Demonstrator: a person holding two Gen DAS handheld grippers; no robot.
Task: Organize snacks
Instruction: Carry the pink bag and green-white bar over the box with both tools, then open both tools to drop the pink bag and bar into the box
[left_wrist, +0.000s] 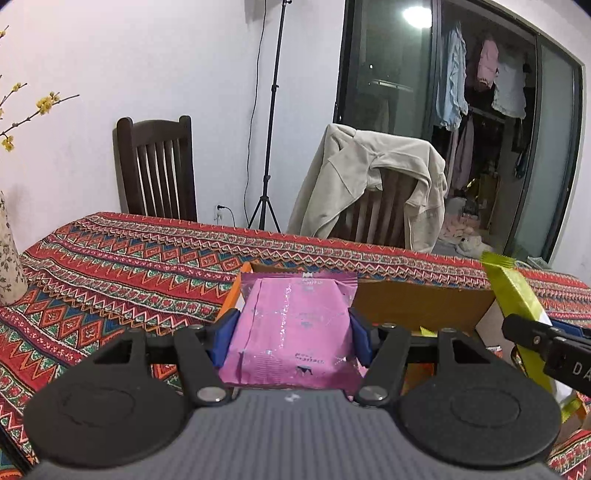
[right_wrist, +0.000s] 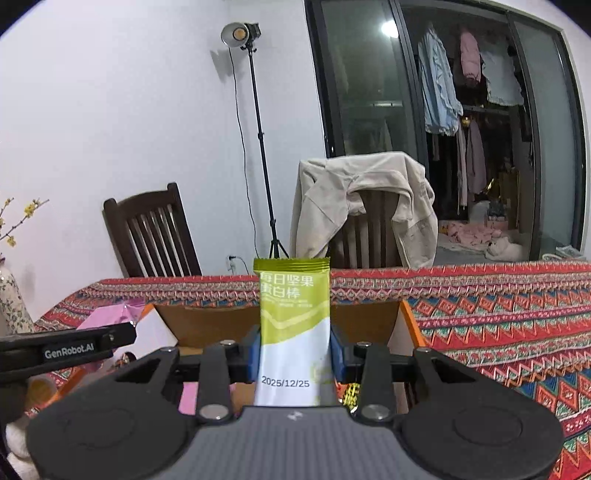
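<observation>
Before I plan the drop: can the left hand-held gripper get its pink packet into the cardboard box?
Probably yes. The left hand-held gripper holds the pink packet just before the open cardboard box; nothing blocks it, and the green bar stays right.

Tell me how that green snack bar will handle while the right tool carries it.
The green snack bar stands straight up above the right tool without drooping, so it is probably fairly stiff. Its wrapper looks smooth and glossy, so it may slip if the grip loosens. It looks slim, so likely light.

Open box (right_wrist: 207, 325) below — left gripper (right_wrist: 66, 345) crowds its left side.
</observation>
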